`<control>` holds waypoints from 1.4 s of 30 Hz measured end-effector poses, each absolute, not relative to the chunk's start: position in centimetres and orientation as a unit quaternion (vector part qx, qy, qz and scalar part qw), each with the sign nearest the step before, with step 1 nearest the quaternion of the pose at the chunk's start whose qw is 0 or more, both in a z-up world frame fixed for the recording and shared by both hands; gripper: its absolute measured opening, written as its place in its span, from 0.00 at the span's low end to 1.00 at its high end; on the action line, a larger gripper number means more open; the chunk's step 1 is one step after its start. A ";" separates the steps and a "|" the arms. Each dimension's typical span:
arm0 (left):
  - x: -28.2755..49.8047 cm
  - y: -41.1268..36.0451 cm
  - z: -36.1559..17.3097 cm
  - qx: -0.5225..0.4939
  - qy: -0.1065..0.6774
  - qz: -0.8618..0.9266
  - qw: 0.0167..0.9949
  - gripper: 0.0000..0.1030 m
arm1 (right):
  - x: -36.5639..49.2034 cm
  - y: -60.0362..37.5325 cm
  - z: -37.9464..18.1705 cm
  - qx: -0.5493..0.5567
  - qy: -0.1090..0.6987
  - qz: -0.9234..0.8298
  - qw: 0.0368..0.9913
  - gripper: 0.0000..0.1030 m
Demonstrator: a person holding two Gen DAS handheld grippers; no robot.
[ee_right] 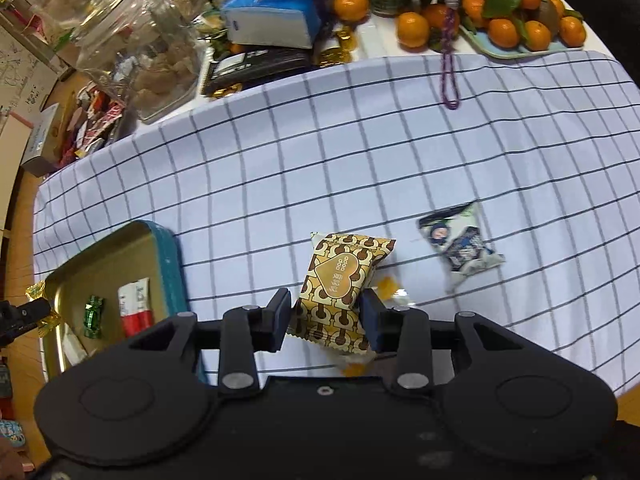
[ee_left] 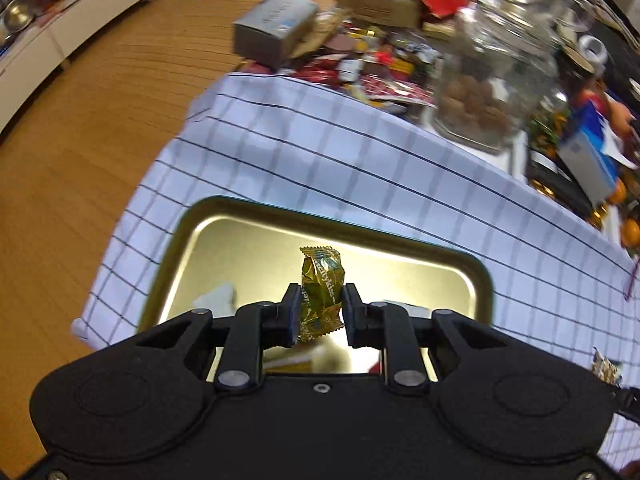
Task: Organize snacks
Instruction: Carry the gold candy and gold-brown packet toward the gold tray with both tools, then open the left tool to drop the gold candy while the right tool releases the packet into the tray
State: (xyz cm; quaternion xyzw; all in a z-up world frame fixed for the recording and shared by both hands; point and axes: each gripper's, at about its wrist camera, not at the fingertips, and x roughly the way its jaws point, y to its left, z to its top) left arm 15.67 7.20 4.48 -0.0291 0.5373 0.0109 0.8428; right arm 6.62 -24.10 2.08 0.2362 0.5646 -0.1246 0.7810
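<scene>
My left gripper (ee_left: pixel 321 312) is shut on a gold-wrapped candy (ee_left: pixel 321 284) and holds it above the gold tin tray (ee_left: pixel 192 224). A white snack (ee_left: pixel 216 298) lies in the tray. My right gripper (ee_right: pixel 325 320) is closed around a brown-and-gold patterned snack packet (ee_right: pixel 340 280) on the checked cloth (ee_right: pixel 320 152). In the right wrist view the tray (ee_right: pixel 168 264) holds a green candy (ee_right: pixel 93 315) and a red-and-white packet (ee_right: pixel 135 307). A blue-and-white snack packet (ee_right: pixel 460 246) lies on the cloth to the right.
A glass jar of round snacks (ee_left: pixel 480 92), a grey box (ee_left: pixel 272 26) and a pile of wrappers (ee_left: pixel 368 68) crowd the table's far side. Oranges (ee_right: pixel 500 8), a tissue pack (ee_right: pixel 280 4) and a purple cord (ee_right: pixel 450 60) lie beyond the cloth. An orange candy (ee_right: pixel 388 285) lies by the right fingers.
</scene>
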 end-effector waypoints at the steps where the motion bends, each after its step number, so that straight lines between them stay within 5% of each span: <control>1: 15.9 7.8 4.3 -0.032 0.538 0.017 0.842 0.29 | 6.9 -23.5 2.2 0.236 0.563 -0.119 0.783 0.39; 20: 16.7 10.3 5.4 -0.058 0.504 0.037 0.861 0.32 | 9.3 -14.6 4.0 0.207 0.506 0.022 0.837 0.39; 42: 16.9 9.9 3.2 -0.091 0.570 0.010 0.817 0.32 | 10.1 -10.5 4.5 0.156 0.465 0.085 0.867 0.40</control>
